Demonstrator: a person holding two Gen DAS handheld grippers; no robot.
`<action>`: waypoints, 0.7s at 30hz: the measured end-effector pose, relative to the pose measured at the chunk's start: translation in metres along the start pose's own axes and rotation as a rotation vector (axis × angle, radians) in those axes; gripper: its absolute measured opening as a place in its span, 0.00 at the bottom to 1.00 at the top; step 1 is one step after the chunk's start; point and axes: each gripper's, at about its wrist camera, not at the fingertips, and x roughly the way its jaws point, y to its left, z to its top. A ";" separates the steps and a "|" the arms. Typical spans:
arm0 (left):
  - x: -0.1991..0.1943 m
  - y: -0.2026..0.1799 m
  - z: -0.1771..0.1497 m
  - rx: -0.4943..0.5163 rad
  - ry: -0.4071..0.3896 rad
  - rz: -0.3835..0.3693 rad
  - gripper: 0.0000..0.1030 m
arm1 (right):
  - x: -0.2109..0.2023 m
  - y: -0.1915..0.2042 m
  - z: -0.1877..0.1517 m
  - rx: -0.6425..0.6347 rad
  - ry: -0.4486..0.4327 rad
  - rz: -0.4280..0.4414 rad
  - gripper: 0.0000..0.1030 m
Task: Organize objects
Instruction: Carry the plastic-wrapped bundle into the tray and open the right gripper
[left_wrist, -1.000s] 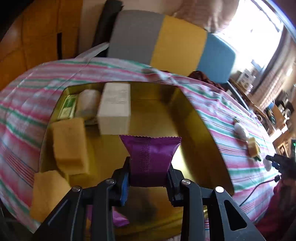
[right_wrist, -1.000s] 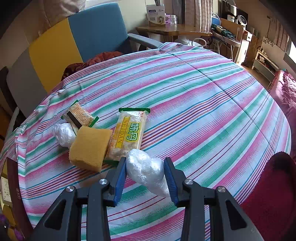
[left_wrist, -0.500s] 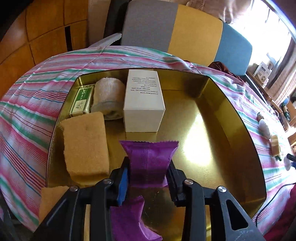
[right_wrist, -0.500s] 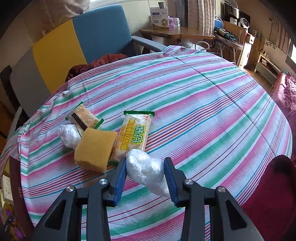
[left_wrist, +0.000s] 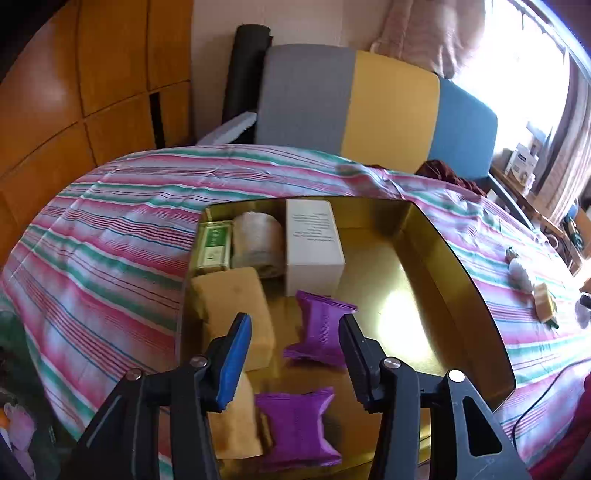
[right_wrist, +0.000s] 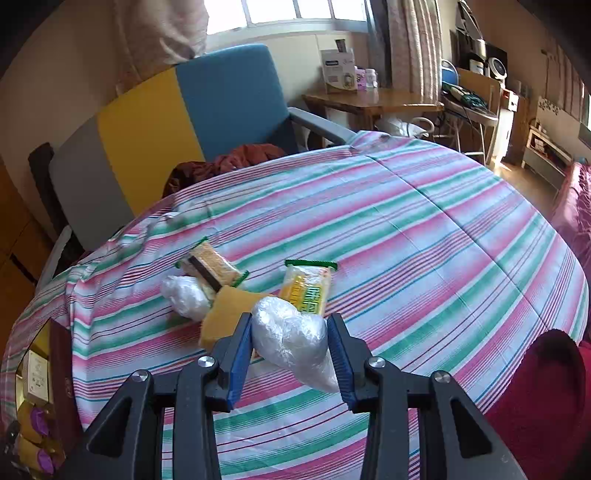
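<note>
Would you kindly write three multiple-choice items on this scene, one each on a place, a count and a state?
1. Where does the white box stand?
A. inside the gold tray
B. on the striped cloth
C. on the chair

2. How many purple packets lie in the tray?
A. one
B. two
C. four

3. What is the state of the left gripper?
A. shut on a packet
B. shut on a sponge
C. open, holding nothing

Key:
1 A, the box stands in the tray beside the paper roll.
2 B, one purple packet lies between the fingers and another nearer the camera.
3 C, the fingers stand apart on either side of the packet, which rests on the tray floor.
</note>
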 end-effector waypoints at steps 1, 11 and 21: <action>-0.002 0.004 0.000 -0.010 -0.007 0.006 0.50 | -0.004 0.008 0.000 -0.018 -0.002 0.024 0.39; -0.017 0.034 -0.004 -0.087 -0.038 0.021 0.50 | -0.044 0.185 -0.041 -0.373 0.076 0.403 0.39; -0.025 0.045 -0.014 -0.113 -0.039 0.008 0.51 | -0.033 0.321 -0.147 -0.648 0.287 0.597 0.39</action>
